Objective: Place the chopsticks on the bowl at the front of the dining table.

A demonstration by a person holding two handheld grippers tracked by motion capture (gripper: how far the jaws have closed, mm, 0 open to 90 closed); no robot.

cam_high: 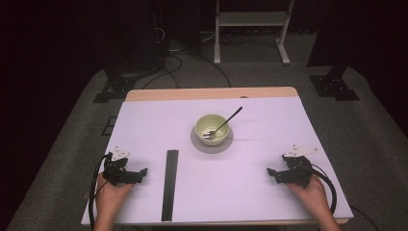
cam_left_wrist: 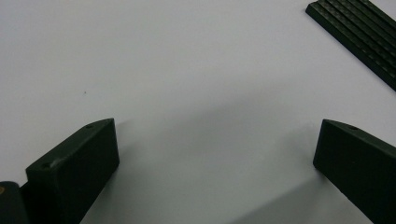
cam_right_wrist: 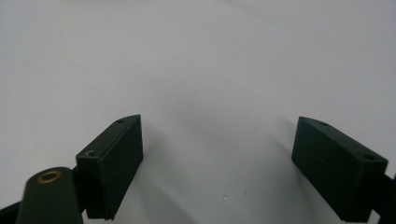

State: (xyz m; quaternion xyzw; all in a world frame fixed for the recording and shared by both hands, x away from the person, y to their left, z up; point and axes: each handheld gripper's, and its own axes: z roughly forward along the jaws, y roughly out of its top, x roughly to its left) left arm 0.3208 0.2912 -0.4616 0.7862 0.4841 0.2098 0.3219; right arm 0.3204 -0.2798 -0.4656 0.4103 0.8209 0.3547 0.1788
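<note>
A pale green bowl [cam_high: 212, 129] sits on a grey round mat [cam_high: 197, 142] at the table's middle, with a metal spoon [cam_high: 225, 122] resting in it, handle pointing up and right. My left gripper [cam_high: 143, 172] rests on the table near the front left, jaws wide apart and nothing between them; the left gripper view has bare white surface between its jaws [cam_left_wrist: 215, 149]. My right gripper [cam_high: 269, 172] rests near the front right, also open, and the right gripper view has bare white surface between its jaws [cam_right_wrist: 217, 154].
A long black ribbed strip [cam_high: 170, 184] lies on the white table top [cam_high: 260, 144] just right of the left gripper; its end appears as the black strip [cam_left_wrist: 359, 32] in the left gripper view. A wooden edge [cam_high: 211, 93] borders the table's far side.
</note>
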